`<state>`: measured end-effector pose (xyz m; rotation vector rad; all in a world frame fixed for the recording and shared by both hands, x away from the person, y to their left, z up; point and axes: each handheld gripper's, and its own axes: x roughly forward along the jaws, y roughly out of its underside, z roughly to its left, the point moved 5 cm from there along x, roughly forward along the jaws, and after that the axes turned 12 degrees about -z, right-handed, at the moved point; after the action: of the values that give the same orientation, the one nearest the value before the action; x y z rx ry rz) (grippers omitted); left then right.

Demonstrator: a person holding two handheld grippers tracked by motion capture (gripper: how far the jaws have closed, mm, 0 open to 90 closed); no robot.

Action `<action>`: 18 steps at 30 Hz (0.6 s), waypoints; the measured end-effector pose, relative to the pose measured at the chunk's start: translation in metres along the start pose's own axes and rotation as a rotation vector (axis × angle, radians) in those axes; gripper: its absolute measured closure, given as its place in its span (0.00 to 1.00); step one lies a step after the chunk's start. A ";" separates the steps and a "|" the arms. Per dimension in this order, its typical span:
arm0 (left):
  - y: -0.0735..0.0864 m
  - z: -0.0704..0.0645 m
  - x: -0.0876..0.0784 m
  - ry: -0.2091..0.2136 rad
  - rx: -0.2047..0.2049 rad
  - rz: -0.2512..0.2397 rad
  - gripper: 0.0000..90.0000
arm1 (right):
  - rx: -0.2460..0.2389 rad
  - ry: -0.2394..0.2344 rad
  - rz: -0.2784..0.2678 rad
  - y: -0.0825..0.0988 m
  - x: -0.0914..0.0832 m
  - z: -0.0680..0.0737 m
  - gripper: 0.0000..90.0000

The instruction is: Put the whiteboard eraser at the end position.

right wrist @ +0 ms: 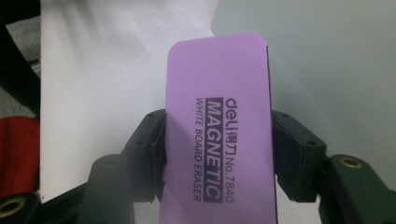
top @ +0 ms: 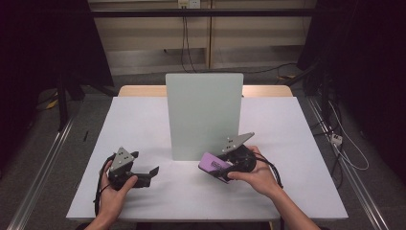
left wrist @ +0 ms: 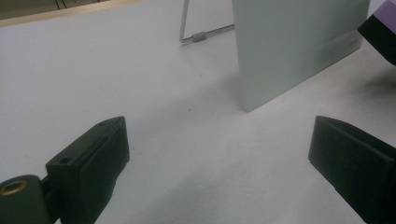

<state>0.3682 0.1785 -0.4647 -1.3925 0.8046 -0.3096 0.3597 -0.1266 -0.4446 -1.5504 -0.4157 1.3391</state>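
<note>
Dim rm, grey floor [top: 43, 158], beige wall [top: 153, 33], cables.

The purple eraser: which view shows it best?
The right gripper view: the purple eraser faces the camera, clamped between the right gripper's jaws, its printed label legible. The high view shows the eraser small, before the upright board. The left gripper view catches a corner at its edge.
</note>
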 end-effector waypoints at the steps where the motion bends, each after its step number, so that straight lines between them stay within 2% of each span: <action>1: 0.000 0.000 0.000 -0.001 -0.001 0.001 0.06 | -0.002 -0.008 0.008 0.000 0.001 0.002 0.46; 9: 0.000 0.001 -0.002 -0.010 -0.004 -0.003 0.06 | -0.030 -0.039 0.043 -0.002 0.011 0.014 0.46; 14: 0.000 0.001 -0.002 -0.012 -0.008 0.000 0.06 | -0.044 -0.045 0.056 -0.002 0.014 0.016 0.46; 18: 0.000 0.001 -0.001 -0.015 -0.008 0.000 0.06 | -0.035 -0.050 0.059 -0.002 0.017 0.016 0.46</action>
<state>0.3685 0.1800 -0.4642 -1.4002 0.7946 -0.2962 0.3517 -0.1046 -0.4501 -1.5714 -0.4297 1.4249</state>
